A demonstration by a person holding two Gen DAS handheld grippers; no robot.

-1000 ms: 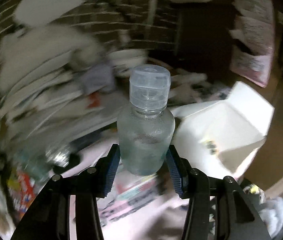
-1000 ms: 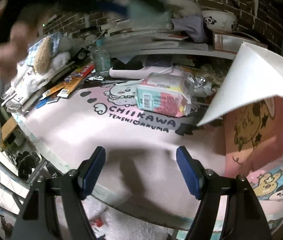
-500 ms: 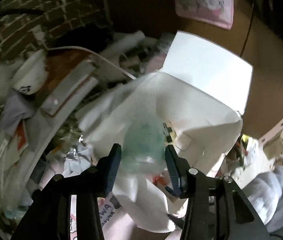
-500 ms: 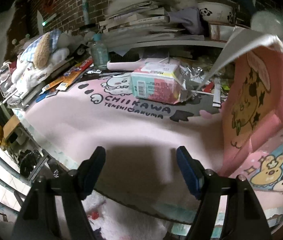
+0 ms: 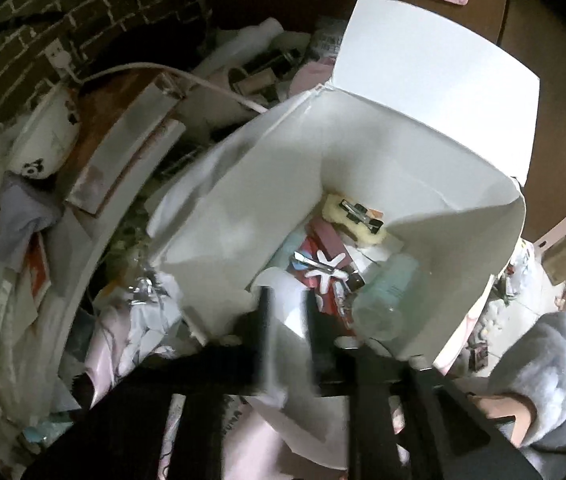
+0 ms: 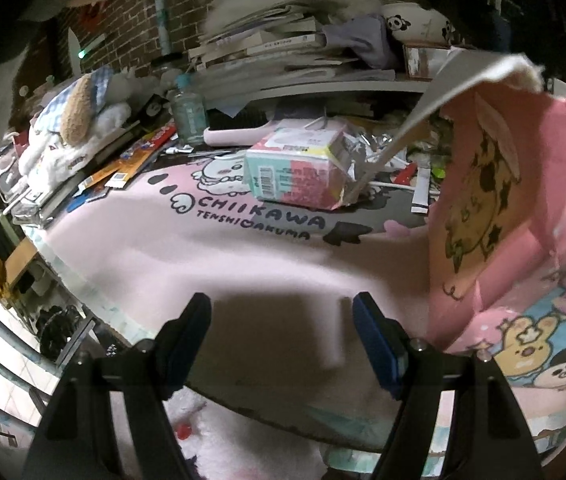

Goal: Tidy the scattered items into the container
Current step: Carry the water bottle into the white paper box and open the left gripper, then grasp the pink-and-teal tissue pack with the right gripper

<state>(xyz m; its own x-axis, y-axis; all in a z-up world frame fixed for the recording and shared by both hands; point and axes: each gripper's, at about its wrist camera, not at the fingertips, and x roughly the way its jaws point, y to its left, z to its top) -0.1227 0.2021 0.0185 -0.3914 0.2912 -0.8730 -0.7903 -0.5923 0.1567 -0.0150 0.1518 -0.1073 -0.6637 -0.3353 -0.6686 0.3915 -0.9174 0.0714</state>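
The pink mat reads "CHIIKAWA" — below it, "TENSHI AKUMA".

pink mat (chiikawa print) bears carton, wrappers.

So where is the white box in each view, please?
Left wrist: the box fills the centre, open, seen from above with items inside.
Right wrist: only its pink printed outside shows, at the right edge.
Shared landmark: the panda bowl, far left in the left view, top right in the right view.
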